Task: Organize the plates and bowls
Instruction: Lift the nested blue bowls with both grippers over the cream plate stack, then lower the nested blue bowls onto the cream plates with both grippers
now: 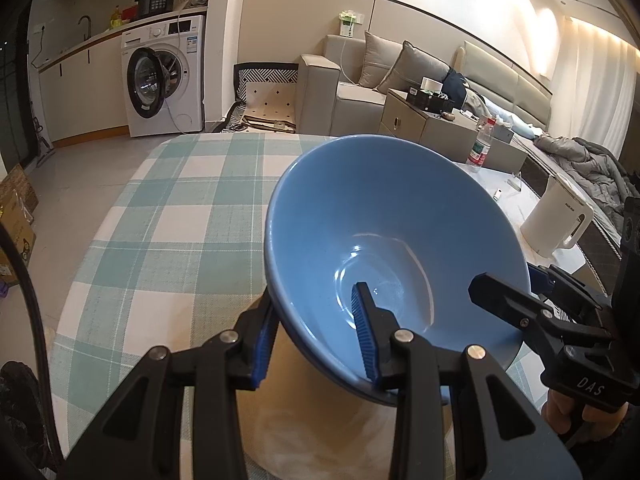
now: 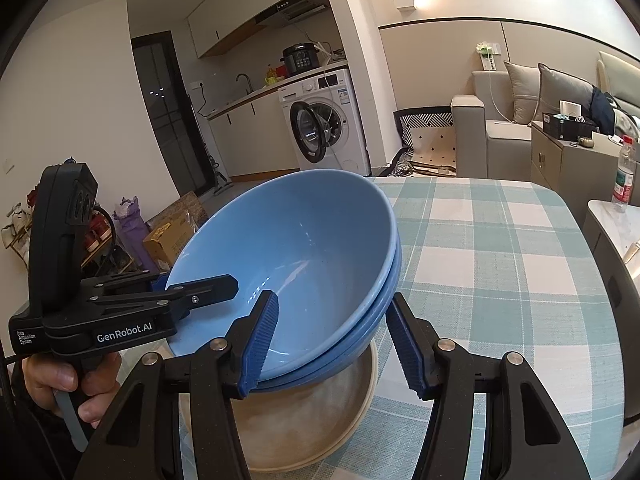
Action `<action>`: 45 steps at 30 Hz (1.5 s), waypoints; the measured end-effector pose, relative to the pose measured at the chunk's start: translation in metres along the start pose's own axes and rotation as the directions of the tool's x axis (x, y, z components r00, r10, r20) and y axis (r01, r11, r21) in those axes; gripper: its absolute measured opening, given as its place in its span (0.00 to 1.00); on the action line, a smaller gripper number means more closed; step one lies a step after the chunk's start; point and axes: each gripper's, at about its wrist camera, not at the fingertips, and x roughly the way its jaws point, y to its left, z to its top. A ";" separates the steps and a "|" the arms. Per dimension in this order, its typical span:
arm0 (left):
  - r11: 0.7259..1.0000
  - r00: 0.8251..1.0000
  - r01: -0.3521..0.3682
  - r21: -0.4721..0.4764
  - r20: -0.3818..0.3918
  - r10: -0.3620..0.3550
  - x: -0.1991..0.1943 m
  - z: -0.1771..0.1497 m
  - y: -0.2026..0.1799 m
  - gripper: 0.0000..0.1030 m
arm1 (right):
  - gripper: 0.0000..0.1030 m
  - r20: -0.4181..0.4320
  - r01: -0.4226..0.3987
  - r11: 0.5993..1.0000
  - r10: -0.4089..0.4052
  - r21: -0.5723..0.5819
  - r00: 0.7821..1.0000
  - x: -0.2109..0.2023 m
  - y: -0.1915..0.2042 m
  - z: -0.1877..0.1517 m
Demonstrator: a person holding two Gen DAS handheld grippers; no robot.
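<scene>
We hold the blue bowls point(image 2: 304, 256) tilted over a beige plate point(image 2: 320, 420) on the checked tablecloth point(image 1: 180, 208), left gripper point(image 1: 316, 336) and right gripper point(image 2: 332, 340) each clamping a rim. Far off stand a washer point(image 1: 164, 76) and sofa point(image 1: 340, 92).

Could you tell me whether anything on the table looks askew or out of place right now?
Yes: the stacked blue bowls sit tilted, not level, held at opposite rims by the left gripper and right gripper above the beige plate. Nothing looks spilled or broken.
</scene>
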 end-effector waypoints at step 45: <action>0.999 0.999 -0.029 -0.033 -0.044 0.027 0.000 -0.021 0.031 0.42 | 0.65 -0.069 -0.040 0.999 0.038 -0.024 0.997 0.032 0.020 -0.012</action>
